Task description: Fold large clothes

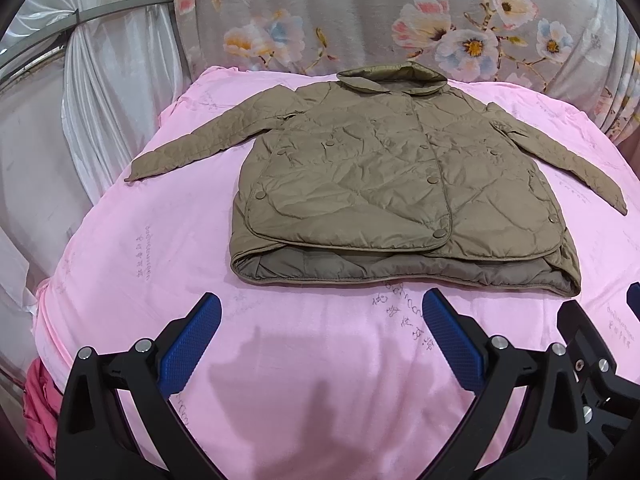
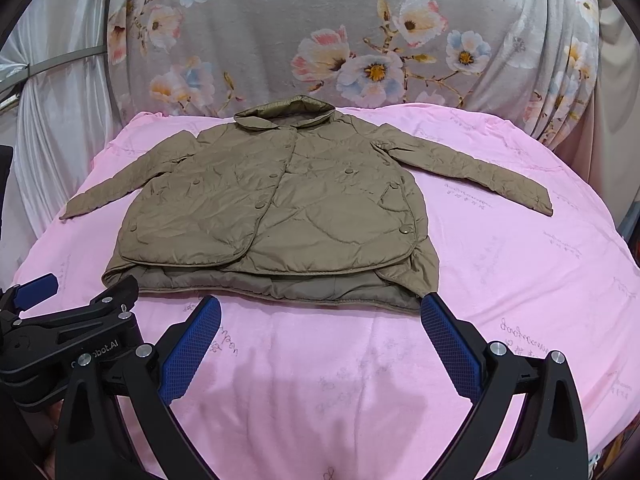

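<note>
On the soft pink blanket (image 1: 160,240), a quilted khaki jacket (image 1: 384,184) lies flat; both grippers (image 1: 322,320) (image 2: 320,322) gape wide, empty

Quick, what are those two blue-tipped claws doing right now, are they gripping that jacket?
Left hand-held gripper: open, holding nothing, short of the jacket.
Right hand-held gripper: open, holding nothing.

one quilted olive jacket (image 1: 384,184) is lying on one pink sheet (image 1: 160,248), and its two sleeves are spreading out to either side. about eight snap buttons are showing on its front in the left wrist view, though a few are too small to count surely. two grippers are showing, the left gripper (image 1: 322,318) and the right gripper (image 2: 320,320), each carrying two blue pads. one floral cloth (image 1: 360,12) is hanging behind, beside one white curtain (image 1: 104,80).
</note>
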Motion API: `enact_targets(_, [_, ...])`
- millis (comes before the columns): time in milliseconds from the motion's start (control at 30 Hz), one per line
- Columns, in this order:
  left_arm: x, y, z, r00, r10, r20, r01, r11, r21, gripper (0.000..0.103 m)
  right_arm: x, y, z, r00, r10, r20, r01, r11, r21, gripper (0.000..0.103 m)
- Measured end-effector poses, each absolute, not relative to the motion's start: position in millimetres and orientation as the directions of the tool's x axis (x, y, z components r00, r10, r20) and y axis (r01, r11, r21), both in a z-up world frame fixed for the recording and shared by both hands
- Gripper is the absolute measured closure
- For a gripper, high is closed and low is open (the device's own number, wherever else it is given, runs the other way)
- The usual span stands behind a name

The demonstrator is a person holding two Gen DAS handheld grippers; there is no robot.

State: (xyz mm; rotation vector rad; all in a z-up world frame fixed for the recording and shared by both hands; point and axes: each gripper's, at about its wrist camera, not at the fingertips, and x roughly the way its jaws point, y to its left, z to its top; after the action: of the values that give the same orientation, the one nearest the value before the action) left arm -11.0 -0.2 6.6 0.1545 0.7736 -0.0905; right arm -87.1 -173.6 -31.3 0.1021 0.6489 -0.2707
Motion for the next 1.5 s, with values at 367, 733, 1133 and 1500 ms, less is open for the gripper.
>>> enact_targets(367, [-13, 5, 8, 0.712, -0.024, -0.701, 0.131, 0.986, 0.099, 0.005, -87, -170, -30, 0.767, -0.209, -0.606, 0.271, 0.962, 0.011, 0.005])
enact_targets(733, [-12, 9, 9, 0.712, -0.022, -0.702, 0.128, 0.987, 0.100, 0.005, -88, -167, -30, 0.767, -0.207, -0.608, 0.269, 0.963, 0.011, 0.005])
enact_targets(1133, [-11, 10, 7, 0.710, -0.022, -0.704, 0.127, 0.987, 0.098, 0.005, -87, -167, -31, 0.766, -0.207, -0.609, 0.269, 0.963, 0.011, 0.005])
enact_targets(1500, [-11, 10, 7, 0.711, -0.022, -0.703, 0.128, 0.987, 0.099, 0.005, -87, -167, -31, 0.766, -0.206, -0.609, 0.267, 0.964, 0.011, 0.005])
